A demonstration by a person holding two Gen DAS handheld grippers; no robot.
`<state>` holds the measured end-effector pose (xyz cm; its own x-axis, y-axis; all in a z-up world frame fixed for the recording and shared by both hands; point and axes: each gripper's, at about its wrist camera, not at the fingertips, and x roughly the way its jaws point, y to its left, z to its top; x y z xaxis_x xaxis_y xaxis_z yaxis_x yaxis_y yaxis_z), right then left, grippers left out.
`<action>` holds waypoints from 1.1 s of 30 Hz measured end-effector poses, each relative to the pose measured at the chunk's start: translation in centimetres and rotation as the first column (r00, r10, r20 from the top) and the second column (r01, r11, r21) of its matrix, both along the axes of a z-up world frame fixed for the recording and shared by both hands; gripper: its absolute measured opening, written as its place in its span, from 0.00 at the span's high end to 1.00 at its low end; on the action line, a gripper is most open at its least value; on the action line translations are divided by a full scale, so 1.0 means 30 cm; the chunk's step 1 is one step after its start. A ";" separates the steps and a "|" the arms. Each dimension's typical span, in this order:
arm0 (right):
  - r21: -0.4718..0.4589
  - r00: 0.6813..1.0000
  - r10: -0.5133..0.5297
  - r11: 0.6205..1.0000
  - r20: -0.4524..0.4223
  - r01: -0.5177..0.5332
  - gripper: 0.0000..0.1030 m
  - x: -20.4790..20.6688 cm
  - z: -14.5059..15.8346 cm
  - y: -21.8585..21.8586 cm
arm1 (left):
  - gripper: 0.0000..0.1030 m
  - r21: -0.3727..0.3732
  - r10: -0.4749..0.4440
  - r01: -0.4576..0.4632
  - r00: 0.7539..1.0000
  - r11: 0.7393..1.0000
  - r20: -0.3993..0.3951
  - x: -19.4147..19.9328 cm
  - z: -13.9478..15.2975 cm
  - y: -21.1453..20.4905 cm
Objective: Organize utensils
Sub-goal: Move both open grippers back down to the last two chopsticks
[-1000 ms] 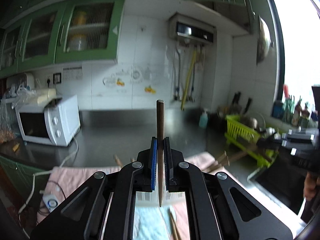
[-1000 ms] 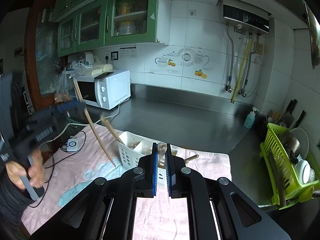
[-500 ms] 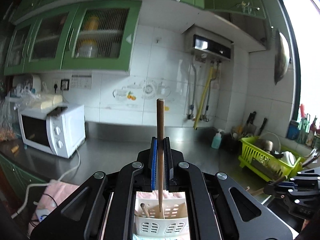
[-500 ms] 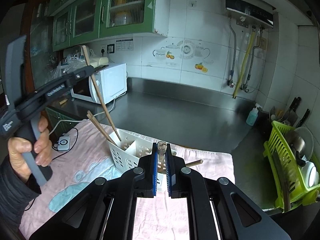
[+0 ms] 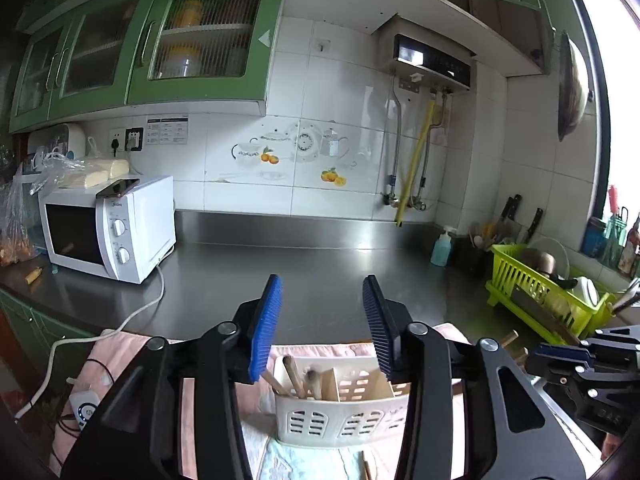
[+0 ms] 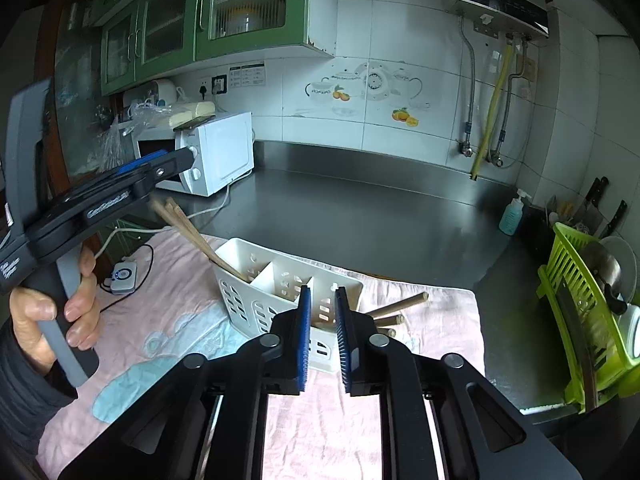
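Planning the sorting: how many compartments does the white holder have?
3 in the holder: the left compartment holds chopsticks, the middle compartment looks empty, the right compartment is partly hidden.

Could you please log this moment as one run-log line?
left gripper: just opened, nothing between fingers | chopsticks: in white caddy, end compartment | right gripper: just opening, empty | wooden utensils: lying behind caddy

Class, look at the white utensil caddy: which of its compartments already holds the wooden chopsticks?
The end compartment nearest the microwave. In the white utensil caddy, the wooden chopsticks lean out of that end section; the other compartments visible from the right wrist camera look empty.
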<state>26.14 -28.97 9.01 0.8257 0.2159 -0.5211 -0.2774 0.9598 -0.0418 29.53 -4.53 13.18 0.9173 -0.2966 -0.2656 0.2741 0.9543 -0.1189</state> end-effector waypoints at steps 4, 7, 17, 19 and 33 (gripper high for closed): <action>-0.004 0.999 -0.016 1.000 0.034 0.016 0.78 -0.044 0.006 -0.007 | 0.39 0.004 0.003 -0.003 1.000 1.000 0.002 -0.061 -0.004 0.009; 0.019 0.999 -0.017 1.000 0.031 0.017 0.75 -0.081 -0.001 -0.016 | 0.30 0.035 0.017 -0.017 1.000 0.999 0.005 -0.123 -0.017 0.013; 0.042 1.000 -0.008 0.999 -0.010 0.009 0.66 -0.264 -0.135 0.003 | 0.07 0.056 0.078 -0.076 0.996 0.996 -0.034 -0.324 -0.080 0.089; 0.055 0.999 -0.005 0.998 -0.034 0.007 0.66 -0.296 -0.182 0.012 | 0.05 0.046 0.089 -0.087 0.995 0.995 -0.038 -0.362 -0.094 0.110; 0.112 0.964 0.045 0.994 -0.261 -0.016 0.66 -0.367 -0.557 0.174 | 0.05 0.057 0.200 -0.193 0.971 0.979 -0.135 -0.570 -0.272 0.265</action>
<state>15.13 -23.74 -7.70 0.6547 0.3057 -0.6913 -0.2939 0.9456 0.1399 12.42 3.42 5.01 0.9097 -0.0995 -0.4032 0.0644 0.9929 -0.0998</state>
